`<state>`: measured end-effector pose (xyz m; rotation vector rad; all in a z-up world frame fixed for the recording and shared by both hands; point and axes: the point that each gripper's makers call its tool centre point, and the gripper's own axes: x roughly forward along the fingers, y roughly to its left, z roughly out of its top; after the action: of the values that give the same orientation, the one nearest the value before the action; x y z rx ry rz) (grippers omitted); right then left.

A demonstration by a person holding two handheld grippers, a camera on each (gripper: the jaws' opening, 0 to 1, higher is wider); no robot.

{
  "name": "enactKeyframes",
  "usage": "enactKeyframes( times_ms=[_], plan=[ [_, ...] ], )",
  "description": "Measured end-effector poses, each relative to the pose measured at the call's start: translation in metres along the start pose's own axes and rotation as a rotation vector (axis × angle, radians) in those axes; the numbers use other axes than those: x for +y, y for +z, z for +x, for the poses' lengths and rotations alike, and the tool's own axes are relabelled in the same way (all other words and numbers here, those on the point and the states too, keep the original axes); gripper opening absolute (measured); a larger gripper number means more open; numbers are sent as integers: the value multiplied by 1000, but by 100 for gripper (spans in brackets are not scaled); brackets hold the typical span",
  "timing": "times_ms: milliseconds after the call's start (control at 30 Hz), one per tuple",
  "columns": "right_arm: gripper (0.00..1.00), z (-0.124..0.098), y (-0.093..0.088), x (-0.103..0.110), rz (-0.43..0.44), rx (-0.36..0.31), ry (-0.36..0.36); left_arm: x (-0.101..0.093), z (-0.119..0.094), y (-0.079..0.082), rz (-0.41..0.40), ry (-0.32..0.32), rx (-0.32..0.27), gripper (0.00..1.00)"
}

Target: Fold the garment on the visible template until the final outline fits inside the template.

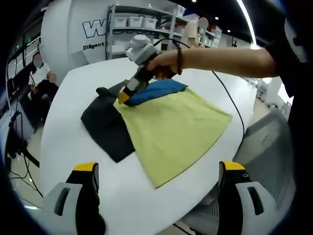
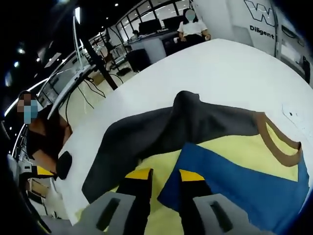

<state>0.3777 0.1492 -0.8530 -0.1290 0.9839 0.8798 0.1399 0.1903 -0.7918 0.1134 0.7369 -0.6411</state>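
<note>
A garment in dark grey (image 1: 105, 127), yellow (image 1: 176, 132) and blue (image 1: 156, 90) lies spread on the white table (image 1: 73, 88). My right gripper (image 1: 124, 96), held in a person's hand, has its tips down at the near edge of the blue part. In the right gripper view its jaws (image 2: 165, 175) stand close together, with the corner of the blue cloth (image 2: 234, 181) between them. Beyond lie the grey cloth (image 2: 161, 132) and a brown neckband (image 2: 274, 144). My left gripper (image 1: 159, 169) hovers over the table's near edge, jaws wide apart and empty.
A black cable (image 1: 230, 98) trails across the table from the right gripper. A grey chair (image 1: 274, 142) stands beside the table. People sit beyond the table's edges (image 1: 46, 88) (image 2: 193, 27). Shelves with boxes (image 1: 142, 22) stand behind.
</note>
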Motion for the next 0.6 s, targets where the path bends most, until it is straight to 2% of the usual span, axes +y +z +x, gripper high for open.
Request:
enactKeyframes(
  times_ms=[100, 200, 333, 467, 600],
  plan=[
    [21, -5, 9, -5, 5, -30, -10, 2, 0, 1, -3, 6, -1, 99],
    [32, -15, 14, -10, 6, -71, -29, 4, -1, 5, -5, 11, -7, 99],
    [43, -27, 18, -28, 13, -83, -61, 5, 0, 9, -10, 13, -17, 99],
    [54, -41, 18, -44, 23, -121, -93, 5, 2, 10, -1, 19, -7, 99],
    [63, -52, 10, -56, 34, -122, -120, 4, 3, 13, -10, 15, -14, 99]
  ],
)
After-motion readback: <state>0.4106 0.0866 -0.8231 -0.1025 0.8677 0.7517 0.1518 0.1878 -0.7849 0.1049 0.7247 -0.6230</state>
